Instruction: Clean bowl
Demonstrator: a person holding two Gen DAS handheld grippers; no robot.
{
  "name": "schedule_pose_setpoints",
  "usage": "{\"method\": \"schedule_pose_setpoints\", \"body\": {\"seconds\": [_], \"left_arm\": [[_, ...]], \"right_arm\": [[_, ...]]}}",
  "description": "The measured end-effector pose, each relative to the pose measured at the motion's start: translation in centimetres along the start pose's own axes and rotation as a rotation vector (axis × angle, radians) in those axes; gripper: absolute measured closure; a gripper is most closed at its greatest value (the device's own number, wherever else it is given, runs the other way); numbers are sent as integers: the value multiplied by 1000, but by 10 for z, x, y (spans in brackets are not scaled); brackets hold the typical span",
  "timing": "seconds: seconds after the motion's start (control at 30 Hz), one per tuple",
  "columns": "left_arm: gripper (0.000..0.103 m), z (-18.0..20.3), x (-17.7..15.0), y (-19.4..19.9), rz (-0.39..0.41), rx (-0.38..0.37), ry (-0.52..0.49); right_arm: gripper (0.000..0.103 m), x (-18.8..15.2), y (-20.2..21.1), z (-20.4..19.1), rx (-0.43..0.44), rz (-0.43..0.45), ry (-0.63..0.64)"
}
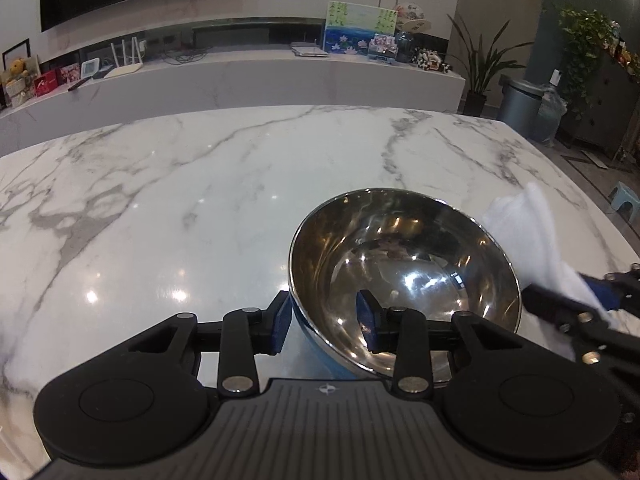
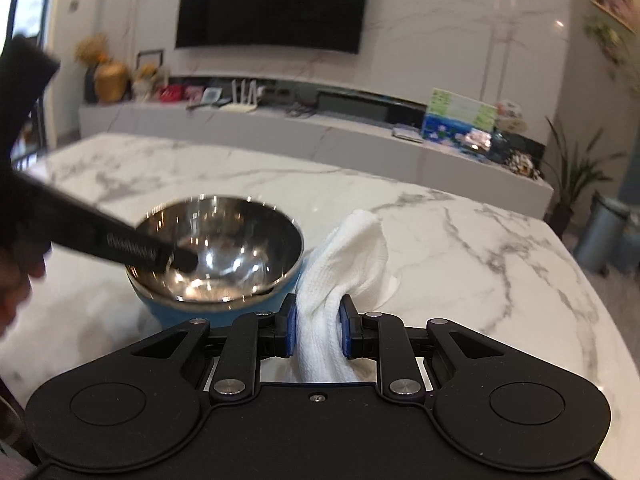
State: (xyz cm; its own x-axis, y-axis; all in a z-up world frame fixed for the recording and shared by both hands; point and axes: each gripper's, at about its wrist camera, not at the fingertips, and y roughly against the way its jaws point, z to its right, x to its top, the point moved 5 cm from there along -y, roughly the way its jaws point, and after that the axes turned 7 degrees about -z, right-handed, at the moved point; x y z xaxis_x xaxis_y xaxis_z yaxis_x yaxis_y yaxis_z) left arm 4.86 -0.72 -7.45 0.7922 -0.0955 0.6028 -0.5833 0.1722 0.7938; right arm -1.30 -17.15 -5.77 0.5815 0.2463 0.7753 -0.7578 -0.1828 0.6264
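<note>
Dim indoor light; ceiling-lamp glare on marble table; fisheye bending at edges; right wrist view motion-blurred.

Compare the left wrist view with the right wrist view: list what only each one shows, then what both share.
Only the left wrist view: the left hand-held gripper straddling the bowl's near rim, one pad outside the wall and one inside; also a small blue stool on the floor.

Only the right wrist view: the right hand-held gripper shut on the white cloth, with the pads pressing its folds, and a yellow vase on the shelf.

Both: the steel bowl with its blue outside, the cloth beside it, the marble table, the TV.
</note>
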Motion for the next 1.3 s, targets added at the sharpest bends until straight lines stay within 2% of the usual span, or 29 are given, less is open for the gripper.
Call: {"method": "schedule_pose_setpoints", "body": {"seconds": [0.33, 0.57, 0.67, 0.9, 1.03, 1.17, 1.3], "left_arm": [[69, 2, -2, -1, -8, 10, -6], [69, 4, -4, 0, -4, 23, -4], [69, 5, -4, 0, -4, 27, -3], [69, 4, -4, 1, -8, 27, -8], [69, 5, -3, 1, -9, 28, -15], [69, 5, -3, 1, -14, 28, -13], [69, 6, -4, 2, -17, 28, -10]], "right_arm": [[84, -10, -2, -26, -18, -69, 96], [84, -22, -18, -39, 4, -139, 147], [84, -23, -20, -40, 1, -143, 156], [84, -18, -23, -22, 19, -108, 111], [84, -9, -30, -8, 22, -79, 132], [84, -6, -53, 7, 70, -116, 173], [84, -6, -68, 17, 54, -145, 171]]}}
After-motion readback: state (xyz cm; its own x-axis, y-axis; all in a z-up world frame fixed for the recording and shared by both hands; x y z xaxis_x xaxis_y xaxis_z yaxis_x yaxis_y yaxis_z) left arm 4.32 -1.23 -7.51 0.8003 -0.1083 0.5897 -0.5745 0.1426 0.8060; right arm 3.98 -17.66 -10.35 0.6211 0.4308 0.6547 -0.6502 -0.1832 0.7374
